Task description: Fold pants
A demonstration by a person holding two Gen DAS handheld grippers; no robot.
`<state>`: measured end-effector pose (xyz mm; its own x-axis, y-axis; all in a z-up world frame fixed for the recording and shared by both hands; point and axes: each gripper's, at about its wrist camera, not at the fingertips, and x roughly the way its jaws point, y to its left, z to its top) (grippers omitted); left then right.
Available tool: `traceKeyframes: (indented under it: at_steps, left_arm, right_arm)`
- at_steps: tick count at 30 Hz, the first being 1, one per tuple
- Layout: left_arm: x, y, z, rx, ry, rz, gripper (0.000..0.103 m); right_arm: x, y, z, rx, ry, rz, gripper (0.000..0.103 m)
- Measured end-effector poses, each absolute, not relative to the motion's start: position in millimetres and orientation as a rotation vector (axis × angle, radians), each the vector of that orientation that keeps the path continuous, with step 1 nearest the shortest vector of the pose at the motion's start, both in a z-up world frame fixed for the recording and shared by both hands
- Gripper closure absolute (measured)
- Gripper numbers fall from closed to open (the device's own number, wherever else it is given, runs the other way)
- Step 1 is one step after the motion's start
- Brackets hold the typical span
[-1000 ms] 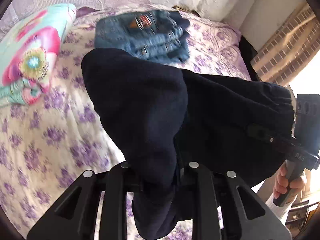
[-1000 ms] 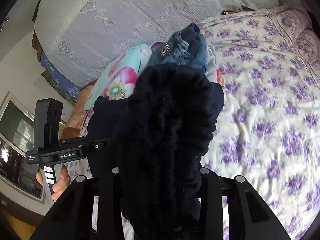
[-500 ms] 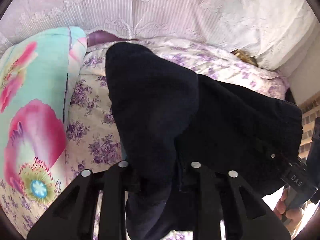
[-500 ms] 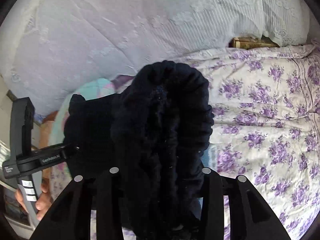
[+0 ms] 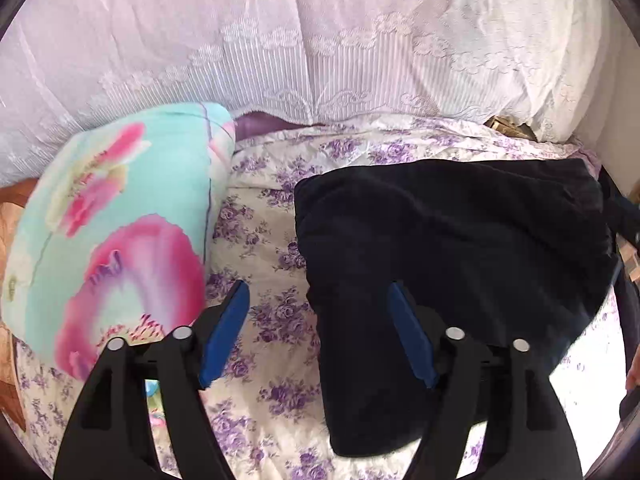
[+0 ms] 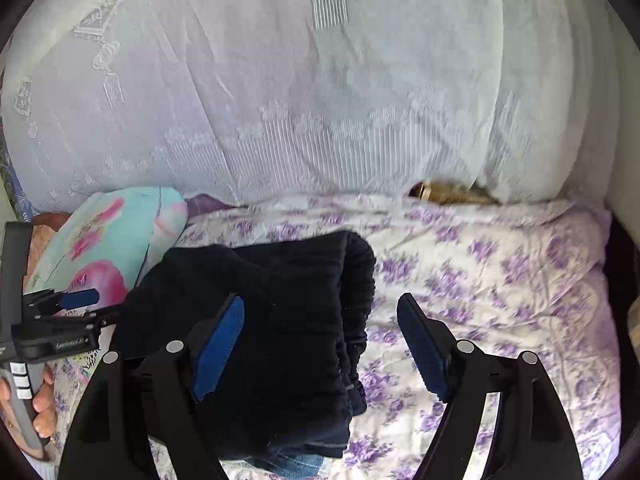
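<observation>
The folded dark navy pants [image 5: 452, 256] lie on the floral bed sheet [image 5: 272, 320], resting on a stack of blue jeans [image 6: 296, 462] whose edge peeks out beneath them in the right wrist view. My left gripper [image 5: 318, 332] is open and empty, its right finger over the pants' left edge. My right gripper [image 6: 320, 344] is open and empty, astride the pants' [image 6: 280, 320] elastic waistband edge. The left gripper also shows in the right wrist view [image 6: 76, 300], open, at the pants' far left side.
A turquoise pillow with pink flowers [image 5: 112, 232] lies left of the pants. A white lace cover [image 5: 320, 40] rises behind the bed. A brown object [image 6: 440, 194] sits at the bed's back edge. Bare floral sheet [image 6: 500, 300] lies right of the pants.
Both grippers were shut on the pants and carried them over the jeans; now the pants lie on the stack and both grippers have opened and let go.
</observation>
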<state>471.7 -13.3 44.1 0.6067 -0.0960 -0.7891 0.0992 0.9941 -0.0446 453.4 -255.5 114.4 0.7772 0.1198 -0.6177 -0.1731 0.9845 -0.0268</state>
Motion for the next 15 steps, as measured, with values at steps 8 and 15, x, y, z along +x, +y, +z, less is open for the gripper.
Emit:
traceKeyframes:
  at_steps: [8,15]
  left_arm:
    - [271,-46,73,0.171,0.645,-0.061,0.005]
    - [141,-55,41,0.083,0.619,-0.051,0.005]
  right_arm:
    - [282,-243,110,-0.125,0.565,0.168,0.004]
    - [173,-241,36,-0.071,0.628,0.155,0.004]
